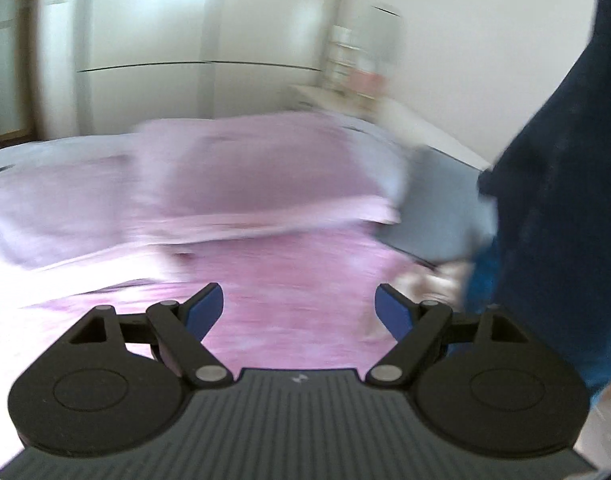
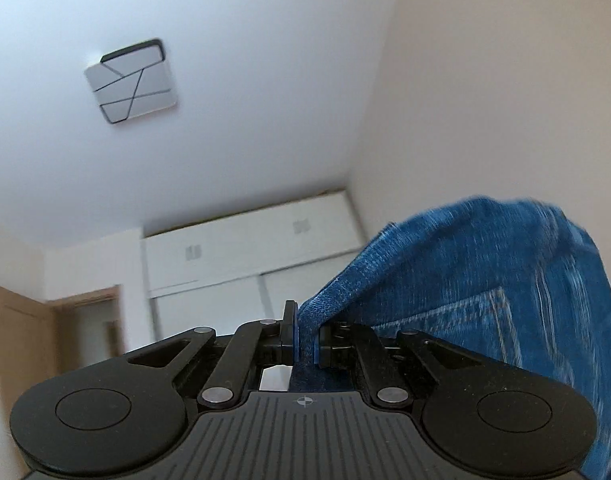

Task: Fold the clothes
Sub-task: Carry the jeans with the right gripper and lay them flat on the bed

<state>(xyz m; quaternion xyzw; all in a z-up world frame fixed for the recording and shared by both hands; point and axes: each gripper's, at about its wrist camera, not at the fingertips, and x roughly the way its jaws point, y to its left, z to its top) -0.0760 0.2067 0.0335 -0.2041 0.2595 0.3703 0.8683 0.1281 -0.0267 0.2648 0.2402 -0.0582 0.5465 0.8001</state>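
Two grippers and one garment, listed as found:

1. Right gripper: tilted upward toward the ceiling; fingers clenched on a fold of blue denim, the blue pads pressing the cloth from both sides.
2. Jeans: blue denim with pale stitching; pinched at one edge in the right gripper, the rest bunched up and draped to the right of it, off the bed; in the left wrist view a dark hanging mass at the right edge, too blurred to tell its shape.
3. Left gripper: pointing down over the bed; fingers released, spread wide with nothing between them.
4. Bed: pink cover, a lilac pillow toward its far edge; picture blurred.
5. Wardrobe: white doors, far wall.
6. Ceiling lamp: square, dark lines.
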